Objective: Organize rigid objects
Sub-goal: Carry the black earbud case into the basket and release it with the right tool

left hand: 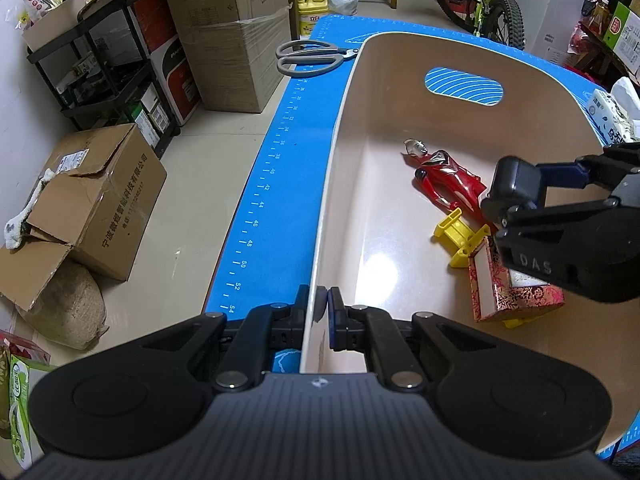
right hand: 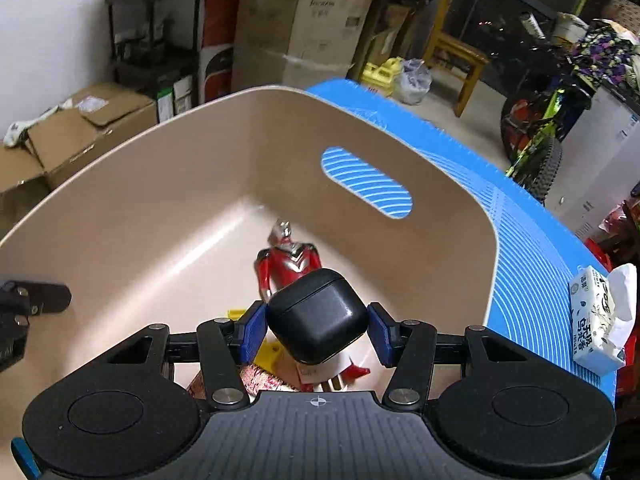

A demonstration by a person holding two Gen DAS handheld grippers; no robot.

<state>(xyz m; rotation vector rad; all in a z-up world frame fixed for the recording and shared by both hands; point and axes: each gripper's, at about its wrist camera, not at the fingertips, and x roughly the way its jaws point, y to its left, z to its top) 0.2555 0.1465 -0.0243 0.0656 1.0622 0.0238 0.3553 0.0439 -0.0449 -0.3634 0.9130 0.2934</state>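
A: Two tools busy. Left tool (left hand: 321, 312) pinched tight on the bin (left hand: 340, 120) rim at 6 o'clock, scissors (left hand: 312, 58) out on the counter (left hand: 280, 160) at 11.

B: Right tool (right hand: 317, 326) clamped on black case (right hand: 318, 314), hanging above red figure (right hand: 286, 264). Risky: smooth rounded shell, could squirt free, strike the figure, bounce.

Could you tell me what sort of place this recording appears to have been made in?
Probably a home storage room or garage used as a work area: stacked cardboard boxes line the wall, a bicycle is parked behind, and a blue mat covers the table where the beige bin sits.
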